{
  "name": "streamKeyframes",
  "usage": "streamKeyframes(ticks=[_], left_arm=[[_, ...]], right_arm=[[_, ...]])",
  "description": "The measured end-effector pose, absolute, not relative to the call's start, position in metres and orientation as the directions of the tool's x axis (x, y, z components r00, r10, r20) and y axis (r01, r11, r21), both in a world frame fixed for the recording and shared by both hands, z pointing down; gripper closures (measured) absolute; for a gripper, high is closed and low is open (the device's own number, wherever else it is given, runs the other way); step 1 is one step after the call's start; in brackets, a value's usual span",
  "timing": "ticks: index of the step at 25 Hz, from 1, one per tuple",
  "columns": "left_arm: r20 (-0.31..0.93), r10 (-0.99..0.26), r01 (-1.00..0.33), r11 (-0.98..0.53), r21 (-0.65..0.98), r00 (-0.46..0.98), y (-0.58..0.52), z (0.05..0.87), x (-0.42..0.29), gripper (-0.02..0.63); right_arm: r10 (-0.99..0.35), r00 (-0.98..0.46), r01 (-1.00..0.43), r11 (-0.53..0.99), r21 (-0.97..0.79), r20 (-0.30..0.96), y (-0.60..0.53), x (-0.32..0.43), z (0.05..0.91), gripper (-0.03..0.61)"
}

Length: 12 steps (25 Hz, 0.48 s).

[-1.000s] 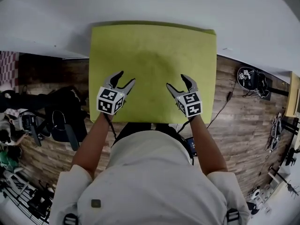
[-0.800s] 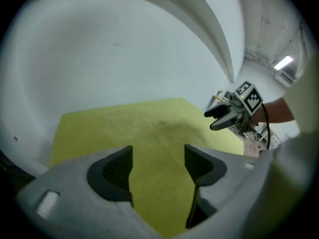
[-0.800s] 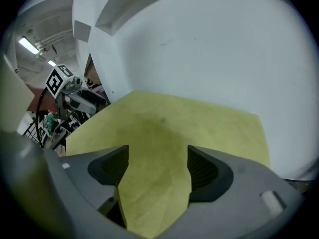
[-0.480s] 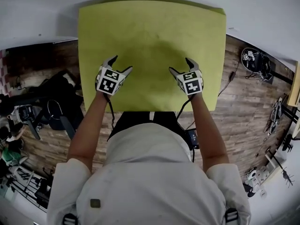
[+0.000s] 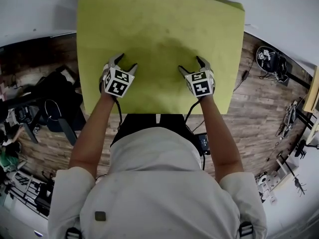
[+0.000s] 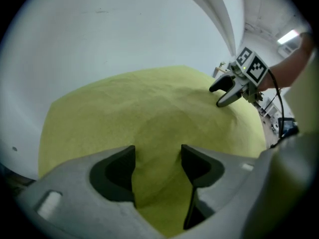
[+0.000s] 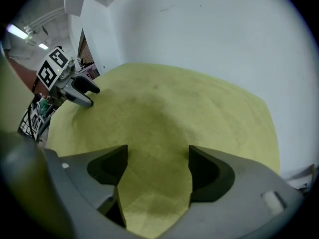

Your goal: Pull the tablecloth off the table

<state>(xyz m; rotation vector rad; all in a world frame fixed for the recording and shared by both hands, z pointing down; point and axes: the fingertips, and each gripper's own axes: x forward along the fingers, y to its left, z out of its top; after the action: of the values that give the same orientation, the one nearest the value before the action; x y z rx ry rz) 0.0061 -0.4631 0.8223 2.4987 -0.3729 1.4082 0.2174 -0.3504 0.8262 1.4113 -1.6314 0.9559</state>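
The left gripper (image 5: 125, 62), jaws closing around unpinched cloth, and the right gripper (image 5: 191, 65), jaws wide apart, sit on the yellow-green fabric tablecloth (image 5: 159, 29) covering the table; it looks soft, light, best pinched near its front edge.

Left tongs (image 5: 125, 61) closing, cloth (image 5: 159, 29) between jaws, right tongs (image 5: 191, 63) spread

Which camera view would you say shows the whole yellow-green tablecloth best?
The head view: from above it takes in the whole yellow-green tablecloth with all four sides. The left gripper view and the right gripper view each show only part of its surface at a low angle, with the near edge cut off.
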Motion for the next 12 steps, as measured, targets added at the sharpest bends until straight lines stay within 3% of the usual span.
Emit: streamKeyframes(ticks=[3, 7, 10, 12], left_arm=[[0.874, -0.093, -0.348, -0.933, 0.091, 0.478, -0.465, 0.823, 0.006, 0.325], [0.881, -0.095, -0.366, -0.926, 0.092, 0.464, -0.468, 0.823, 0.007, 0.353], [0.873, -0.109, -0.376, -0.922, 0.089, 0.475, -0.468, 0.822, 0.011, 0.403], [0.864, -0.117, -0.379, -0.921, 0.090, 0.490, -0.467, 0.821, 0.015, 0.471]], right_arm=[[-0.419, -0.102, -0.991, 0.119, -0.057, 0.902, -0.351, 0.215, 0.826, 0.198], [-0.413, -0.103, -0.990, 0.128, -0.055, 0.905, -0.354, 0.211, 0.823, 0.282], [-0.420, -0.118, -0.986, 0.155, -0.057, 0.900, -0.358, 0.202, 0.820, 0.374], [-0.428, -0.132, -0.982, 0.179, -0.059, 0.894, -0.360, 0.194, 0.820, 0.464]])
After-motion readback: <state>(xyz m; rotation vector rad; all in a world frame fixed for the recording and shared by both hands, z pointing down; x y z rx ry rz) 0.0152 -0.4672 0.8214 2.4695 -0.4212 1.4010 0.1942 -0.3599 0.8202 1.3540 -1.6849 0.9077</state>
